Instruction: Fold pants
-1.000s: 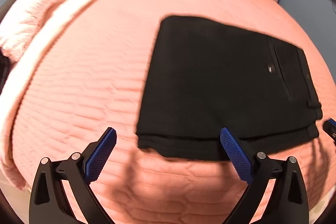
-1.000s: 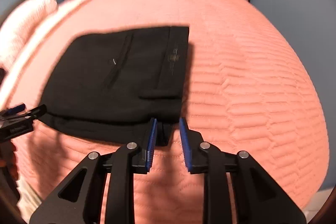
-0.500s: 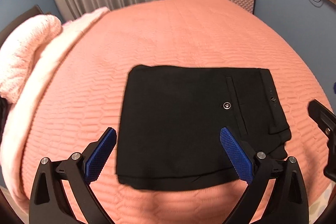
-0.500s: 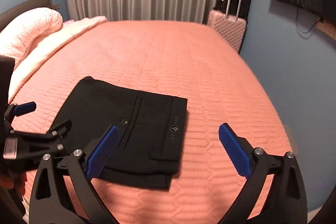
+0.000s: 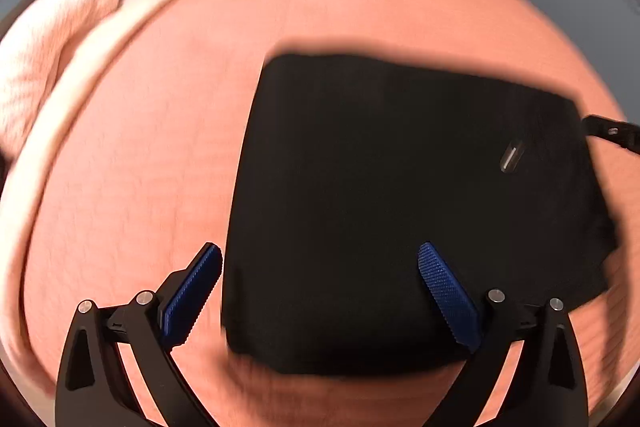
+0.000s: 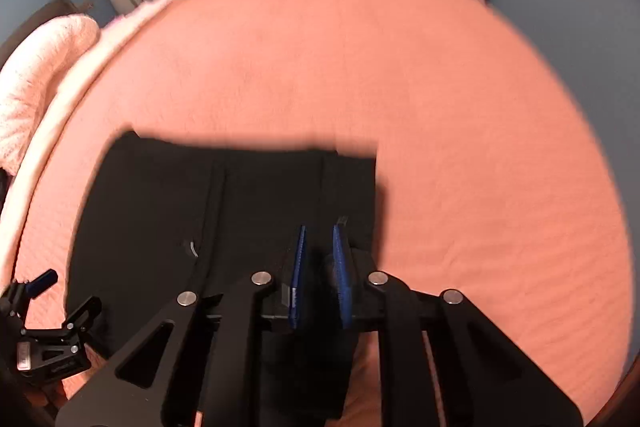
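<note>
Only our right view shows the right tongs (image 6: 320, 267) nearly shut, pinching the pants (image 6: 224, 211). Our left tongs (image 5: 320, 291) gape wide over the pants, holding nothing.

Black pants (image 5: 400, 207), folded into a compact rectangle, lying flat on the bed. Pocket side up: pocket seam and a small button visible toward the waistband end. Near edge shows stacked layers. Both views are motion-blurred, so fabric detail is poor. In the right wrist view, same pants (image 6: 200, 219), lower-left.
</note>
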`<act>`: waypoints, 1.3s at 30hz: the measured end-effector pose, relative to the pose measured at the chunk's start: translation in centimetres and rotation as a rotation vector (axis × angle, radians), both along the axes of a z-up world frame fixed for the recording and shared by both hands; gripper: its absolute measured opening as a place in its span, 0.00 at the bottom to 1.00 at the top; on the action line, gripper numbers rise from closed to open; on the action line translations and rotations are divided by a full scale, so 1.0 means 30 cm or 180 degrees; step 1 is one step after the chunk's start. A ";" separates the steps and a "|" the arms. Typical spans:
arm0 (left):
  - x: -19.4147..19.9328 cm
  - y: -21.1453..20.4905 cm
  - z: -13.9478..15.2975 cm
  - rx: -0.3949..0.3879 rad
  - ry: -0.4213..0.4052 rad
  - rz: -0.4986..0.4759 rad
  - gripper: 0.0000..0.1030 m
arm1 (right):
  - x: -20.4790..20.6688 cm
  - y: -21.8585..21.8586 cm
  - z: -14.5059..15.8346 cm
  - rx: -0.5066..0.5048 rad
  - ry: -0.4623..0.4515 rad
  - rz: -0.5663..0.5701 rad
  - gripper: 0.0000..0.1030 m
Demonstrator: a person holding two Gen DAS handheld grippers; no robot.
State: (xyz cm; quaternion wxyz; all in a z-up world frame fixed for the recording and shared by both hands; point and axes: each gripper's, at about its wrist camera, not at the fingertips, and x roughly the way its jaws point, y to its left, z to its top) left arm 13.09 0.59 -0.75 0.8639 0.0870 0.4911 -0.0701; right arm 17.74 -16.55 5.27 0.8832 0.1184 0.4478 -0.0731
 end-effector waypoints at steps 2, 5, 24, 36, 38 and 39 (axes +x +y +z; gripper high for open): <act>0.079 -0.042 0.062 0.0147 -0.0234 -0.0073 0.95 | 0.058 0.032 0.030 0.0044 -0.0018 0.0168 0.15; 0.156 -0.057 0.069 0.0461 -0.0265 -0.0115 0.95 | 0.240 0.124 0.027 0.0438 0.0067 0.0713 0.15; -0.043 0.052 -0.118 -0.0105 0.0200 -0.0117 0.95 | 0.675 0.471 -0.033 -0.0491 0.0139 0.1733 0.53; -0.039 0.057 -0.111 -0.0097 0.0287 -0.0002 0.95 | 0.355 0.300 -0.052 -0.1092 0.0122 0.1345 0.50; -0.030 0.060 -0.115 -0.0094 0.0300 0.0011 0.95 | 0.275 0.141 -0.144 -0.1068 0.0340 0.0995 0.54; -0.034 0.057 -0.115 -0.0093 0.0305 0.0010 0.95 | 0.224 0.067 -0.129 -0.0885 0.0247 0.0781 0.56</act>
